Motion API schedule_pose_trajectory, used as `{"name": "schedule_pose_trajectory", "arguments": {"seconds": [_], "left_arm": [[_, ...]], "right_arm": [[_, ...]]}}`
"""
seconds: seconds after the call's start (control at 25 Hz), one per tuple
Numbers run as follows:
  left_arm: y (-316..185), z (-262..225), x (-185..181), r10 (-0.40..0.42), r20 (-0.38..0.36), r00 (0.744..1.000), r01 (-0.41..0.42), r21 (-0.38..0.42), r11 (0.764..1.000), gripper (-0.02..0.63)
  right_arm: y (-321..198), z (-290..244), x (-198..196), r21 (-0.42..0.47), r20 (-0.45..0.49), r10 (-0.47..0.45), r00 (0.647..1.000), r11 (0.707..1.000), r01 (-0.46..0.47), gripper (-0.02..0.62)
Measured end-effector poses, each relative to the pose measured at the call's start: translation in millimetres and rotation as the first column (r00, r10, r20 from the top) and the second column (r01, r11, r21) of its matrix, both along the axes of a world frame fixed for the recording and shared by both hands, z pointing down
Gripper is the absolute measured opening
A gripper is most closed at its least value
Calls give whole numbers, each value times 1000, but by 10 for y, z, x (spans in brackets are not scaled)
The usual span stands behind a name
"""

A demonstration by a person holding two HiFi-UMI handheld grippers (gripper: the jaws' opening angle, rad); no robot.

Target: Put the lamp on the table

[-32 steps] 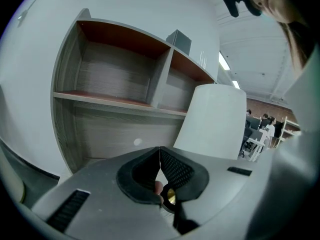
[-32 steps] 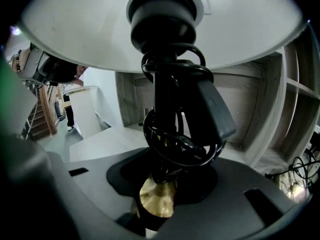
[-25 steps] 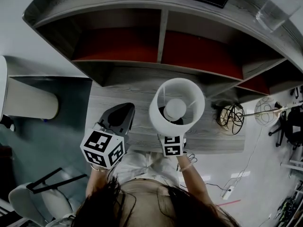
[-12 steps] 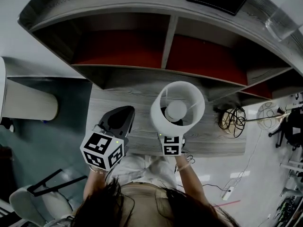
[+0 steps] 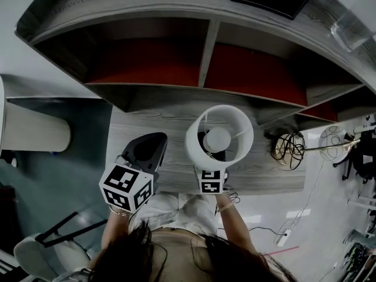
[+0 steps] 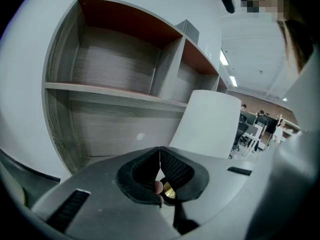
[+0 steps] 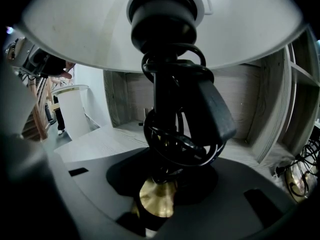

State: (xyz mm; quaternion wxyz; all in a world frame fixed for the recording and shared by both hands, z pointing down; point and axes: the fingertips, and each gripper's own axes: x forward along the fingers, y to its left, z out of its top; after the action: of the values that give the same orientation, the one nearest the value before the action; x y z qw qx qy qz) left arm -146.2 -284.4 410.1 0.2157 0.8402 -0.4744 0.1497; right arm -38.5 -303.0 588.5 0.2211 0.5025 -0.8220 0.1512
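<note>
The lamp has a white drum shade and a black stem with its black cord and plug wound round it. It stands upright over the grey wooden table, in front of the shelves. My right gripper is shut on the lower stem; in the head view the shade hides its jaws and only its marker cube shows. Whether the lamp's foot touches the table is hidden. My left gripper hovers to the left of the lamp, jaws shut together with nothing between them.
A shelf unit with red-backed compartments rises behind the table. A coil of cable lies at the table's right end, with a wire globe beyond it. A white cylinder stands left; a chair and power strip are on the floor.
Almost nothing. The head view has shifted a little; the lamp and both grippers stay where they were over the table.
</note>
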Motion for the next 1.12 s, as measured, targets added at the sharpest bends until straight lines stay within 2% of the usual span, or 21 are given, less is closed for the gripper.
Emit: {"name": "schedule_pose_trajectory", "arguments": {"seconds": [1.12], "left_arm": [[127,106,296,40,14,999,-39,-27,999,11]], "right_arm": [[56,22,5,59,2,-62,998,996,62,138]]}}
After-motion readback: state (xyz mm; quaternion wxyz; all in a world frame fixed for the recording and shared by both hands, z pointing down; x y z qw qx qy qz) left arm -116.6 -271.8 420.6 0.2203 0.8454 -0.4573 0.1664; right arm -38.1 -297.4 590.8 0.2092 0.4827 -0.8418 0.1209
